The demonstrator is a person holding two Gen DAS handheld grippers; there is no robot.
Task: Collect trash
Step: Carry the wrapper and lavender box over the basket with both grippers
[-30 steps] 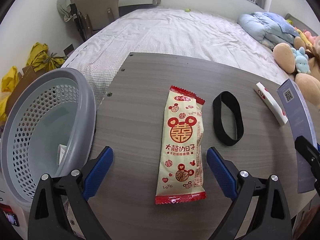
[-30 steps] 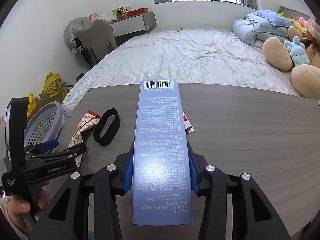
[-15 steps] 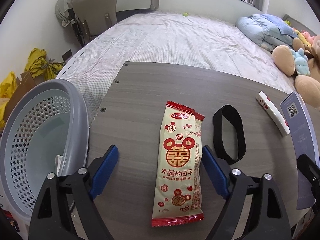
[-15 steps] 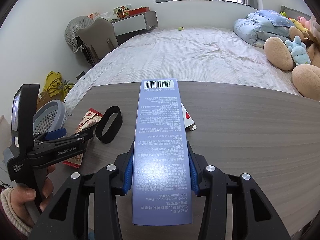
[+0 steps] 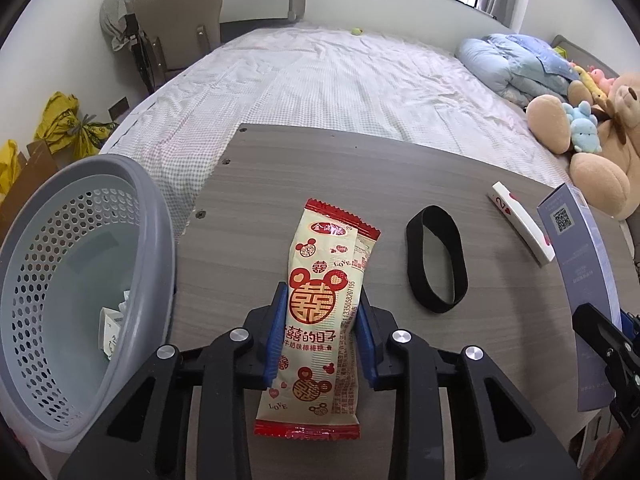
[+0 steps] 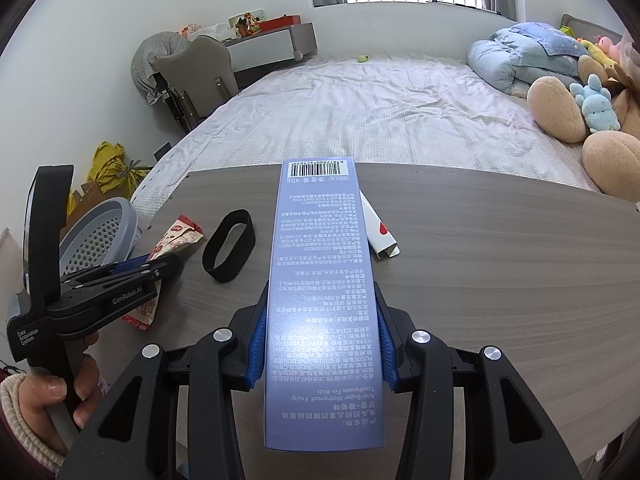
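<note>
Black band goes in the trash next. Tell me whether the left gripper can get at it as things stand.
Probably not yet. The left gripper has just closed on the snack wrapper, so its jaws are full. The black band lies bare on the table just to the right, nothing on it; drop the wrapper in the basket first.

Plenty of bare surface [image 5: 460, 168] toward the bed edge and off to the right, but the black band [image 5: 437, 258] and small white box [image 5: 520, 224] clutter the middle, and the grey basket [image 5: 152, 216] crowds the left edge.
</note>
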